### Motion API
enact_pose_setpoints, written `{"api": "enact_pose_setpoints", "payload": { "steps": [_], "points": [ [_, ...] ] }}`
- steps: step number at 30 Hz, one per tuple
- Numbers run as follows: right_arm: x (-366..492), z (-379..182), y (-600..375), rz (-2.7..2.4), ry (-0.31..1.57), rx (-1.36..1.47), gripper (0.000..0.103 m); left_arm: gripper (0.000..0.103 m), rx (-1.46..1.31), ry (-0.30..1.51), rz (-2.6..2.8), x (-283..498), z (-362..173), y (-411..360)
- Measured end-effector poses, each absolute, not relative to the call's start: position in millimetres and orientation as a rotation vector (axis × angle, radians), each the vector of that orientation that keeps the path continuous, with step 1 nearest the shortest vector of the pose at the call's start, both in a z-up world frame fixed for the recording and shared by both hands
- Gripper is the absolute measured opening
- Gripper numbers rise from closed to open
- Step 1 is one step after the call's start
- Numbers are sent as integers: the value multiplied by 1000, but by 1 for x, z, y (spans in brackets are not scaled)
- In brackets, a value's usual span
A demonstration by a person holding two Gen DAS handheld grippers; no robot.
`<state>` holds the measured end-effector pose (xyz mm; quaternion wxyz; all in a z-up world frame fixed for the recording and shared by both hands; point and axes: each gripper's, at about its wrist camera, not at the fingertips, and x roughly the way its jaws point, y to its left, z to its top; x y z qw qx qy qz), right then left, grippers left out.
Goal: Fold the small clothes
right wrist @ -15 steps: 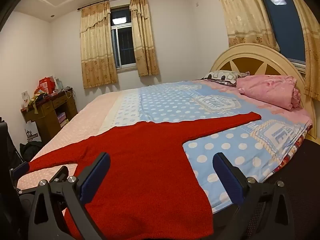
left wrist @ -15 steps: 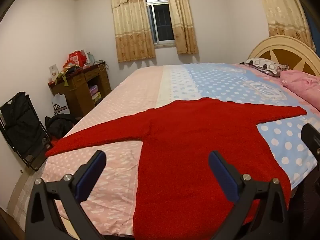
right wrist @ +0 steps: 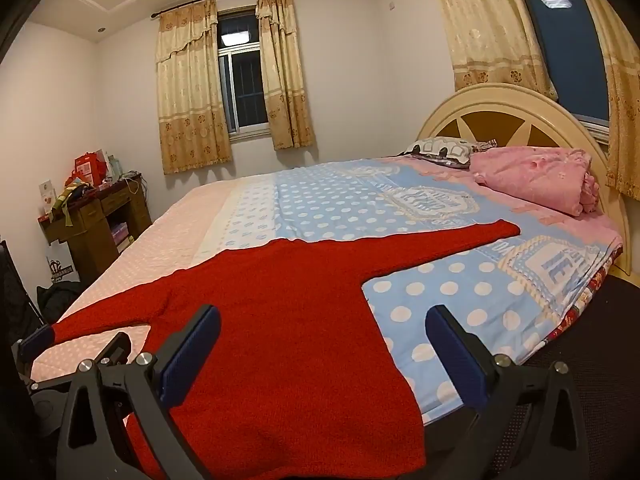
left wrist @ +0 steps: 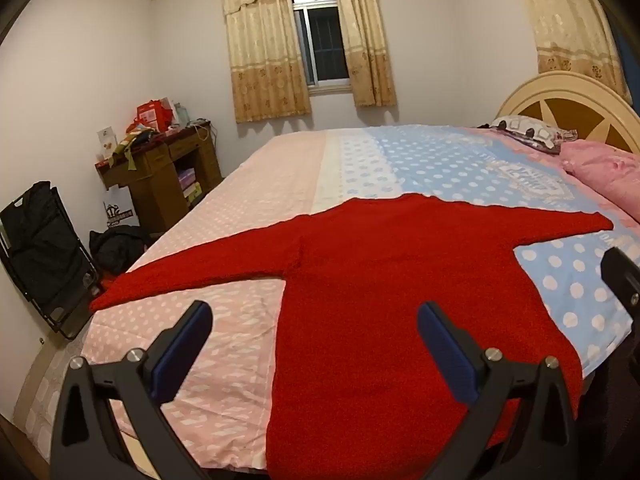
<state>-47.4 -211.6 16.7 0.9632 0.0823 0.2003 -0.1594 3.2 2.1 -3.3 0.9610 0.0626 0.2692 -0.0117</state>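
A red knitted sweater (left wrist: 384, 280) (right wrist: 272, 320) lies flat on the bed (left wrist: 360, 160) (right wrist: 340, 200), both sleeves spread wide and its hem toward me at the near edge. My left gripper (left wrist: 314, 330) hovers open over the hem's left part, nothing between its blue pads. My right gripper (right wrist: 322, 332) stands open above the sweater's right half, also with nothing held. The left gripper's finger (right wrist: 36, 340) shows at the right wrist view's left edge; the right gripper's finger (left wrist: 620, 276) shows at the left wrist view's right edge.
A pink folded quilt (right wrist: 536, 180) and a patterned pillow (right wrist: 444, 148) lie by the headboard (right wrist: 520, 120). A wooden desk (left wrist: 160, 176) with clutter stands at the far left wall, a black folding chair (left wrist: 40, 248) and dark bag (left wrist: 116, 244) beside it.
Both views have tipped slightly, showing a little more of the bed; the sweater has not moved and both grippers stay open.
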Motion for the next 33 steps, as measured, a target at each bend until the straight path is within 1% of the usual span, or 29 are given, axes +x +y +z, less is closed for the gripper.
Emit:
{"api": "enact_pose_setpoints", "payload": {
  "steps": [33],
  "points": [
    [-47, 12, -213, -318, 420, 178, 102, 103, 130, 551, -35, 0, -6, 2]
  ]
}}
